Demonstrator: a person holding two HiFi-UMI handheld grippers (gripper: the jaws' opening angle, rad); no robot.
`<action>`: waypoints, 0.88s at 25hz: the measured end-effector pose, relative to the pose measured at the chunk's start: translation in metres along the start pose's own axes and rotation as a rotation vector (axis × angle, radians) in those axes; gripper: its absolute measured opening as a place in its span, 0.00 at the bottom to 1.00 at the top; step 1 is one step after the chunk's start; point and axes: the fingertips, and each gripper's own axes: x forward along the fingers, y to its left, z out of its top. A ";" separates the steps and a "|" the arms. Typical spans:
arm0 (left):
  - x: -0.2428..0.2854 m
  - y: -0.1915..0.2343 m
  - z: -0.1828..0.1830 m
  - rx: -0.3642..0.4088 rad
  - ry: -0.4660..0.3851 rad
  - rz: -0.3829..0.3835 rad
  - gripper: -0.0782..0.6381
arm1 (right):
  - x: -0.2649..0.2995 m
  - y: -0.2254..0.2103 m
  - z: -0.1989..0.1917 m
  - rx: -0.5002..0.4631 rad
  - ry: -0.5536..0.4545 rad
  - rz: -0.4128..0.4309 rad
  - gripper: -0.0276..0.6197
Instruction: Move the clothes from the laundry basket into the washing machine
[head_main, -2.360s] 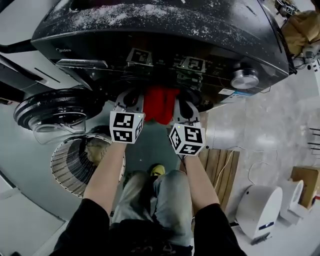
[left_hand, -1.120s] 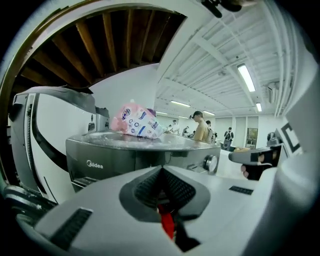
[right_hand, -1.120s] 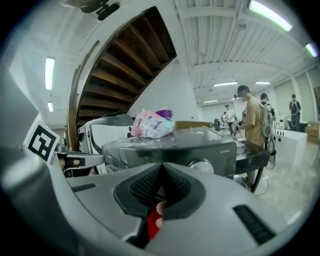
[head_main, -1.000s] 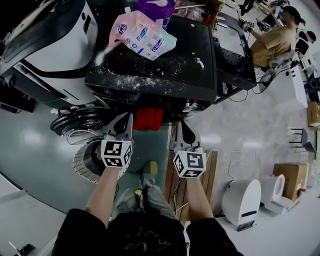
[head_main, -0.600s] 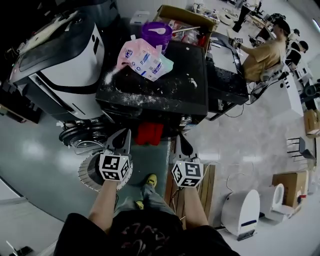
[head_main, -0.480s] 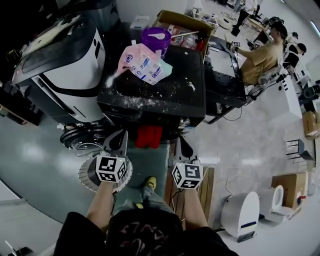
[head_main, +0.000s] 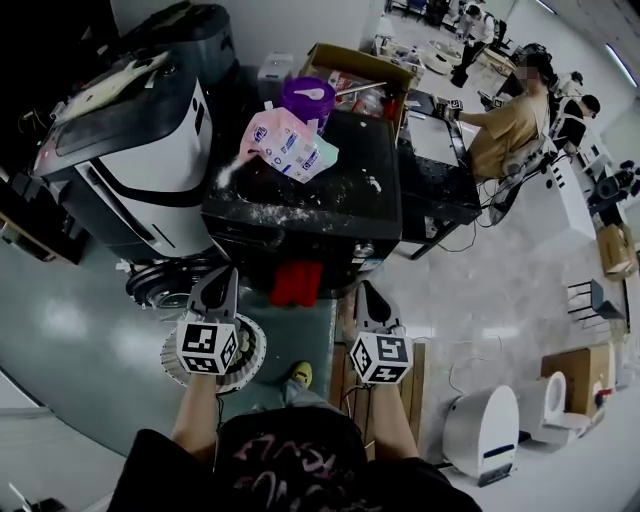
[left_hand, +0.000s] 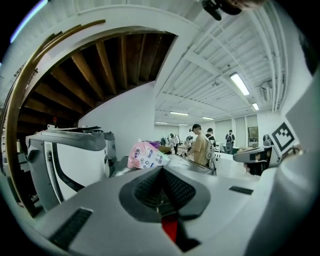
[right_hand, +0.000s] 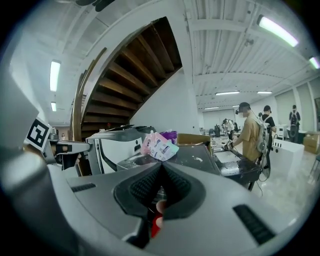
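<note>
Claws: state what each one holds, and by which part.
Nothing. Left claw and right claw are shut and empty; the red garment hangs at the washing machine.

A black washing machine (head_main: 310, 205), its top speckled with white powder, has a red cloth (head_main: 297, 283) hanging at its front. On top are a pink pouch (head_main: 285, 145) with blue and white print and a purple tub (head_main: 308, 97). Beside it is a white machine (head_main: 130, 140) with black trim. The left gripper (head_main: 224, 275) and right gripper (head_main: 363, 292) are grey with black ribbed pads, each bearing a cube of black-and-white square markers. The slatted laundry basket (head_main: 252, 342) is white, the floor (head_main: 70, 330) grey-green, the person's shoe (head_main: 299, 374) yellow.
</note>
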 end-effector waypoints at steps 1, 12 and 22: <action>-0.005 0.000 0.004 0.012 -0.005 0.002 0.13 | -0.001 0.002 0.002 -0.002 0.000 0.003 0.05; -0.039 0.008 0.020 0.054 -0.053 0.048 0.13 | -0.018 0.010 0.005 -0.034 -0.002 0.013 0.05; -0.060 0.010 0.018 0.037 -0.059 0.063 0.13 | -0.036 0.011 0.013 -0.041 -0.029 -0.013 0.05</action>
